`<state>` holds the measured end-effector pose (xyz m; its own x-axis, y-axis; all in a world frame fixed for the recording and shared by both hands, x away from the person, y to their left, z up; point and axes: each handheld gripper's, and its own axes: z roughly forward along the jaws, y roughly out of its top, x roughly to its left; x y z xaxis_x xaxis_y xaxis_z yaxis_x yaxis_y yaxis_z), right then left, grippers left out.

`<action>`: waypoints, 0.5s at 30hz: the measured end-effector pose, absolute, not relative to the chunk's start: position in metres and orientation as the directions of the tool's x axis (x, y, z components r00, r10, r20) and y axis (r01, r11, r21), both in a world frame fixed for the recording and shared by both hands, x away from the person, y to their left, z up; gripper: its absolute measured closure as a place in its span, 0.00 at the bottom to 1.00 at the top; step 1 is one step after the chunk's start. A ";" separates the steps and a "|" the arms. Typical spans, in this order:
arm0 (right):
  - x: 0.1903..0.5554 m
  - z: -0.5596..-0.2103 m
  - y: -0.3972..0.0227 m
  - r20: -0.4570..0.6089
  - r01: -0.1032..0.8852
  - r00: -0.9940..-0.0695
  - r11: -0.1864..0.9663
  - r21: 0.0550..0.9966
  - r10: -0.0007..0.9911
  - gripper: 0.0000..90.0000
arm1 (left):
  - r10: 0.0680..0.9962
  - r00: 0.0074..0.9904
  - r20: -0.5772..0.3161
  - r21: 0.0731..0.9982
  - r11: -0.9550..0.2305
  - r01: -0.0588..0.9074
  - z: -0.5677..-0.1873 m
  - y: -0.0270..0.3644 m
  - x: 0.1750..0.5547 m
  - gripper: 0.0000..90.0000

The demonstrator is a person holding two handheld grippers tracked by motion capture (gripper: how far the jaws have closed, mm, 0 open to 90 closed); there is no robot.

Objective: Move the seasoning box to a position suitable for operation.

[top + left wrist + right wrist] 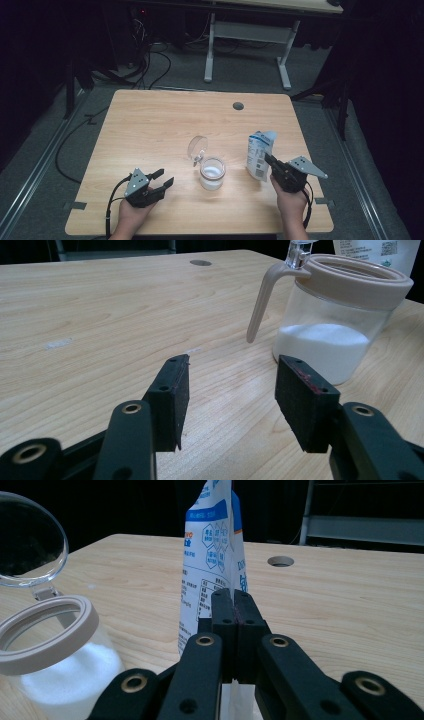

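Bag (210, 550): white-blue printed pouch, upright, top open.

We worked with two black hand-held grippers. The left gripper (162, 181) carried a grey three-cornered plate dotted with small holes, and a black cable looped from its body toward the table's near edge. The right gripper (267, 159) bore the same kind of grey plate and a black cable that curved beside the wrist. Up close, each jaw was a flat black link with brass-ringed pivot holes, ending in a blocky black pad (172, 397) with small screw holes; faint reddish smears marked the pads' inner edges. Our forearms were bare, with no sleeves.
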<state>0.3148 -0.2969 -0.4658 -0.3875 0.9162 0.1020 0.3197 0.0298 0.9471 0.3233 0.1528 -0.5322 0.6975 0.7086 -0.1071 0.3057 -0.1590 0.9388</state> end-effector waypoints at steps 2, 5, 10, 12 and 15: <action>0.314 -0.467 -0.299 0.112 0.313 -0.389 0.017 0.950 0.914 1.00 | 0.710 0.696 -0.106 0.939 -0.158 0.304 -0.532 0.153 0.323 0.53; 0.314 -0.468 -0.301 0.120 0.310 -0.390 0.007 0.951 0.913 1.00 | 0.716 0.690 -0.106 0.941 -0.153 0.303 -0.532 0.153 0.322 0.53; 0.314 -0.469 -0.305 0.121 0.281 -0.386 -0.008 0.960 0.914 1.00 | 0.717 0.691 -0.096 0.943 -0.158 0.294 -0.532 0.154 0.321 0.53; 0.316 -0.471 -0.309 0.121 0.284 -0.377 -0.010 0.959 0.918 1.00 | 0.715 0.692 -0.097 0.943 -0.156 0.293 -0.532 0.153 0.321 0.53; 0.318 -0.472 -0.312 0.112 0.279 -0.368 -0.006 0.960 0.923 1.00 | 0.715 0.693 -0.096 0.943 -0.156 0.293 -0.532 0.153 0.321 0.53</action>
